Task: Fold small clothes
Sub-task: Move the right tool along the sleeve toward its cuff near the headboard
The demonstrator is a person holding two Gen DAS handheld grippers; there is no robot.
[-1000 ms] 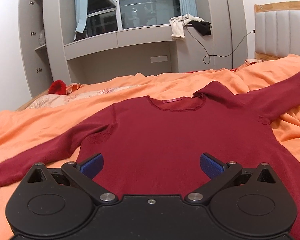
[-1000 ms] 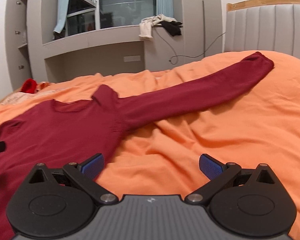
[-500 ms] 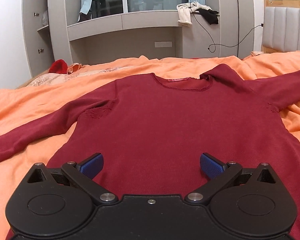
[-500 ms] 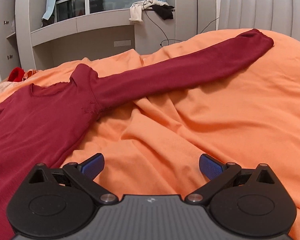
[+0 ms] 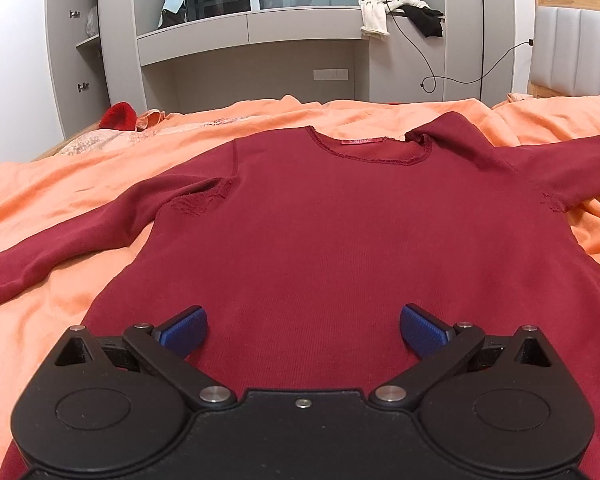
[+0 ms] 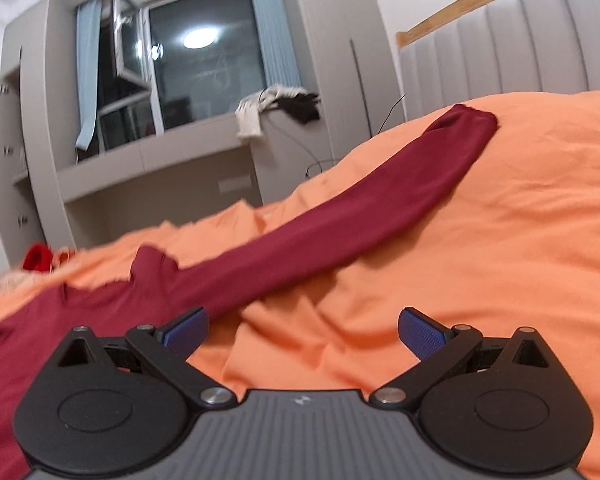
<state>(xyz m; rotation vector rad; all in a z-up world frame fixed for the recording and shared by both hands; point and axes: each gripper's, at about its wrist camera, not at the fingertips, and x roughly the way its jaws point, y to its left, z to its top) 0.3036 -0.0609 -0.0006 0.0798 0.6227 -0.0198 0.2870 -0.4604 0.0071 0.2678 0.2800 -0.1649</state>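
A dark red long-sleeved top (image 5: 340,240) lies flat, front up, on the orange bedcover (image 5: 60,200), neck away from me and both sleeves spread out. My left gripper (image 5: 302,330) hovers open over the lower middle of its body, blue pads wide apart and empty. In the right wrist view the top's right sleeve (image 6: 340,216) stretches up to the right, its cuff (image 6: 468,120) near the headboard. My right gripper (image 6: 302,332) is open above the wrinkled orange bedcover (image 6: 500,260) just below the sleeve's armpit end, holding nothing.
A grey padded headboard (image 6: 520,48) with a wooden rim stands on the right. Beyond the bed is a grey desk unit (image 5: 260,28) under a window, with clothes (image 5: 396,12) draped on it and a dangling cable. A red item (image 5: 118,116) lies at the far left bed edge.
The left gripper has come lower and closer over the top's body. The right gripper has tilted and swung toward the right sleeve; its view is rolled and blurred. Both stayed open.
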